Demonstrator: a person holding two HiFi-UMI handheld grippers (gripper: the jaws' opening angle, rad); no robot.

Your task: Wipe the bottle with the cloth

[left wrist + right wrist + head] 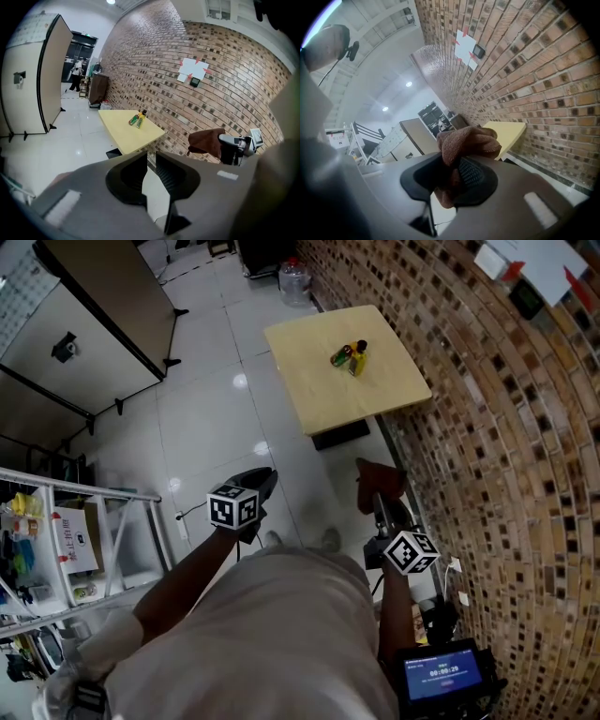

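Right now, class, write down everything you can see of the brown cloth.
The cloth is reddish-brown, soft and fuzzy like terry or microfibre. It is bunched into a loose wad, pinched between the fingers of the right gripper, which is shut on it; most bulges beyond the fingers and a tail hangs below. It is held in the air over the floor, short of the yellow table, touching nothing else.

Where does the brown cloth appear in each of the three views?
Head view: brown cloth just below the middle, right of centre.
Left gripper view: at the right, in front of the brick wall.
Right gripper view: centre, pinched in the right gripper.
Shared landmark: the yellow table.
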